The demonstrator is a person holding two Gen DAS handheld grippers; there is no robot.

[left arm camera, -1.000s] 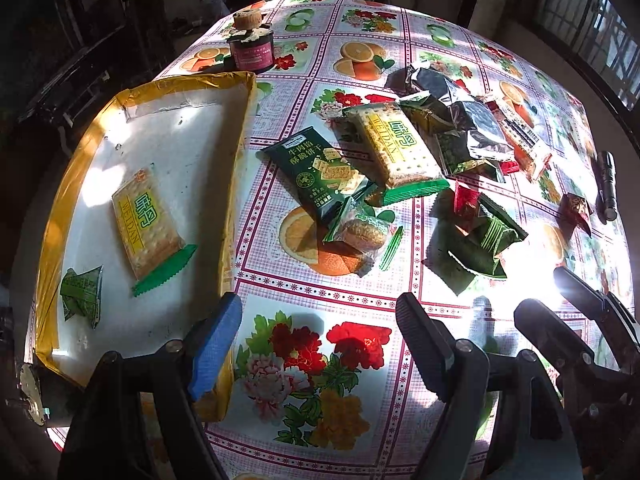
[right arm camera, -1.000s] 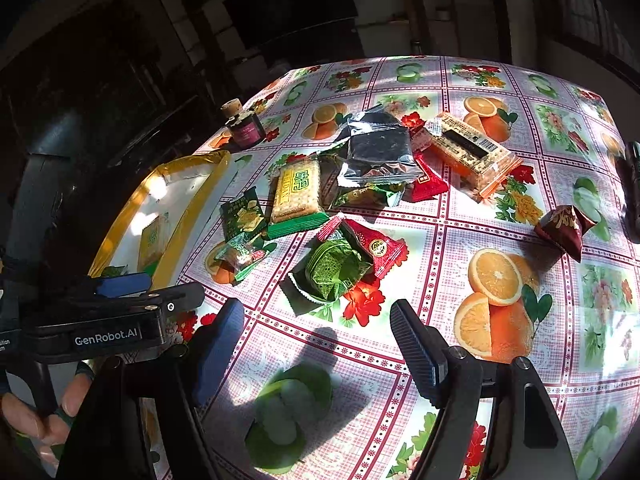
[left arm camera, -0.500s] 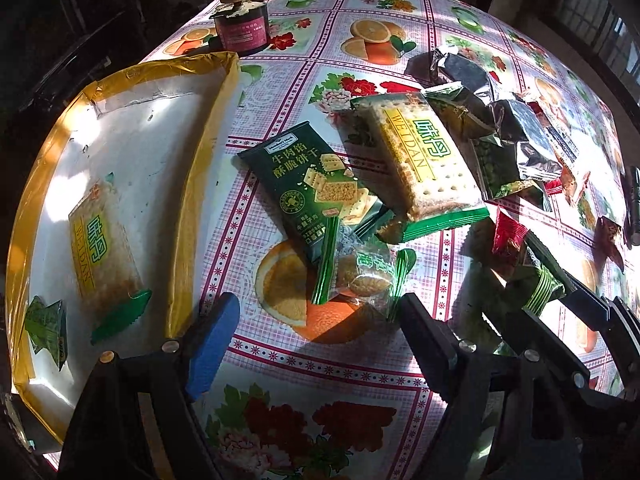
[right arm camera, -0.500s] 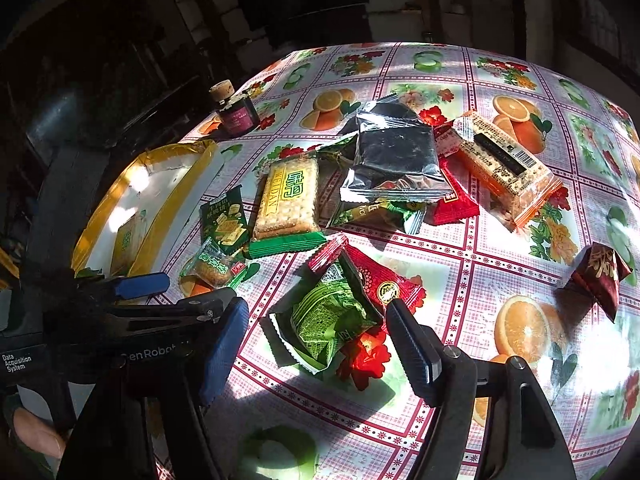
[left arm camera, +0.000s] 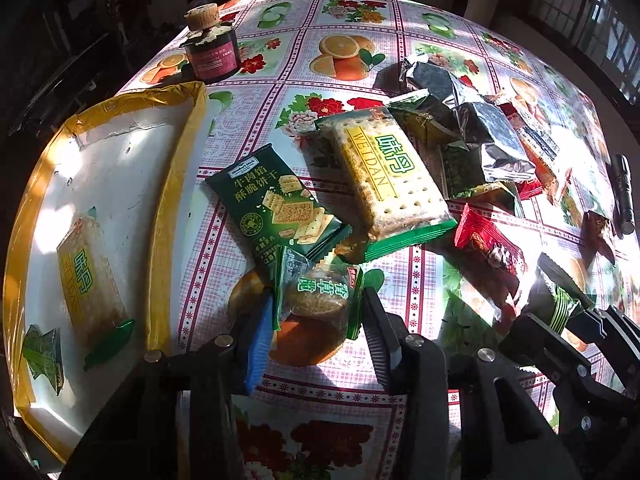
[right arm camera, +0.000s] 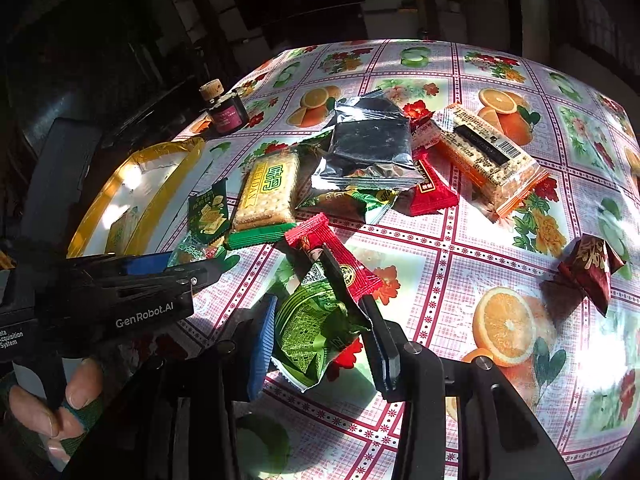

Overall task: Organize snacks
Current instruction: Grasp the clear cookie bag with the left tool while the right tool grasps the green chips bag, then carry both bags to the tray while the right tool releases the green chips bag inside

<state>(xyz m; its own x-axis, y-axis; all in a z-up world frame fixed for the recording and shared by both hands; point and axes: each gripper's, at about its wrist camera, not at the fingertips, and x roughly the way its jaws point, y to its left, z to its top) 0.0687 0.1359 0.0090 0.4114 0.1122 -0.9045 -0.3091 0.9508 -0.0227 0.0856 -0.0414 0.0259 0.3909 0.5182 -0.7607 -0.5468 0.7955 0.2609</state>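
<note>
My left gripper points down at the flowered tablecloth. Its jaws are closing, and the pads touch both sides of a small clear-green packet with a round cake inside. My right gripper is closing too, its pads against the sides of a crumpled bright green packet that lies partly under a red packet. A white tray with a yellow rim sits at the left. It holds a yellow cracker pack and a small green packet.
Loose snacks lie beyond the grippers: a dark green biscuit pack, a yellow cracker pack, silver packets, an orange bar pack and a dark red pyramid packet. A corked jar stands far left. A black pen-like tube lies far right.
Both grippers came forward and down onto the snack pile. Their wide-open jaws narrowed, the left around the cake packet, the right around the green packet.
</note>
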